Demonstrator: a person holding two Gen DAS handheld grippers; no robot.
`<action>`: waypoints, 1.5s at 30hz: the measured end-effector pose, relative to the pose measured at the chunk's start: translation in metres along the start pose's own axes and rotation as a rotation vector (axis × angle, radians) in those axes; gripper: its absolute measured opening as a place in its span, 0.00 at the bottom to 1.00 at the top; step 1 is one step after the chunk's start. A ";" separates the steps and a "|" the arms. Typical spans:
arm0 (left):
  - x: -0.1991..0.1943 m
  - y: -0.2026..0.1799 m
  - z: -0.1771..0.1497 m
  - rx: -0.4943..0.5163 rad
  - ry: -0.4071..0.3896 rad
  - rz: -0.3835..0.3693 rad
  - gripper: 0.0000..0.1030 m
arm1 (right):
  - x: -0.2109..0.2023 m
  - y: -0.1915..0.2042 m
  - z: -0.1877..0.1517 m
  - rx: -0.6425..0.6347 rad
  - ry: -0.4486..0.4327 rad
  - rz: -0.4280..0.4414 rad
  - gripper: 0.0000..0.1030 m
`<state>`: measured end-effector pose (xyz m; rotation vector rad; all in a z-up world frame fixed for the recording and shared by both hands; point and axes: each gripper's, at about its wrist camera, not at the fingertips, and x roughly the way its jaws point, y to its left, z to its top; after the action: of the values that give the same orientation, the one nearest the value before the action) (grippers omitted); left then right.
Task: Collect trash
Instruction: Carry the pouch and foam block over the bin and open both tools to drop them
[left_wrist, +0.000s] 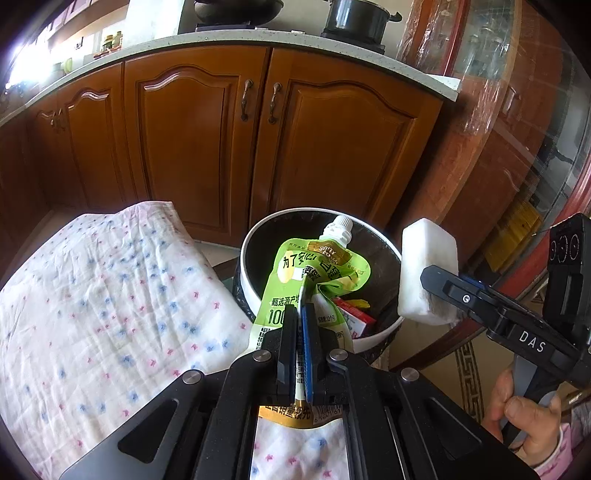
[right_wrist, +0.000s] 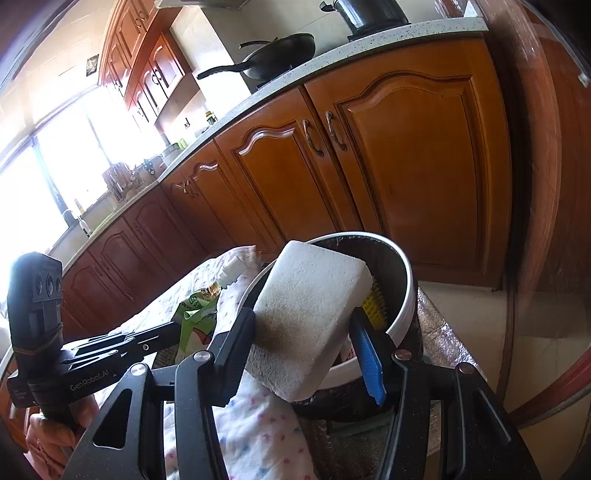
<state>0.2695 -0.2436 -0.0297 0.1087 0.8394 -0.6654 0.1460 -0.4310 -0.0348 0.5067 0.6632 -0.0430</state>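
Left hand-held gripper (left_wrist: 300, 332) pinches a green pouch (left_wrist: 317, 273) over the bin's rim (left_wrist: 376, 332); right hand-held gripper (right_wrist: 303, 347) clamps a white sponge (right_wrist: 314, 310).

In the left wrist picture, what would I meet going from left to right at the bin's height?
Patterned cloth → green pouch over the white bin → white block → right hand-held gripper.

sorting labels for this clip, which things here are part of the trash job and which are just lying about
Part of the job:
- crumpled green plastic drink pouch with white spout, clamped in the left hand-held gripper
- white rectangular foam block, clamped in the right hand-held gripper
- round white-rimmed trash bin

Just lying about:
- white dotted cloth
- black wok
- black pot
- wooden cabinets
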 end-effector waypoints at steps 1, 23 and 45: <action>0.003 0.001 0.002 0.000 0.001 0.003 0.01 | 0.001 -0.001 0.002 -0.004 0.000 -0.003 0.52; 0.070 -0.014 0.049 0.063 0.068 0.052 0.01 | 0.032 -0.011 0.021 -0.051 0.053 -0.052 0.52; 0.096 -0.027 0.055 0.121 0.105 0.051 0.02 | 0.061 -0.016 0.022 -0.085 0.151 -0.068 0.54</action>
<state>0.3355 -0.3323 -0.0566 0.2758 0.8936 -0.6667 0.2034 -0.4482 -0.0635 0.4080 0.8265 -0.0410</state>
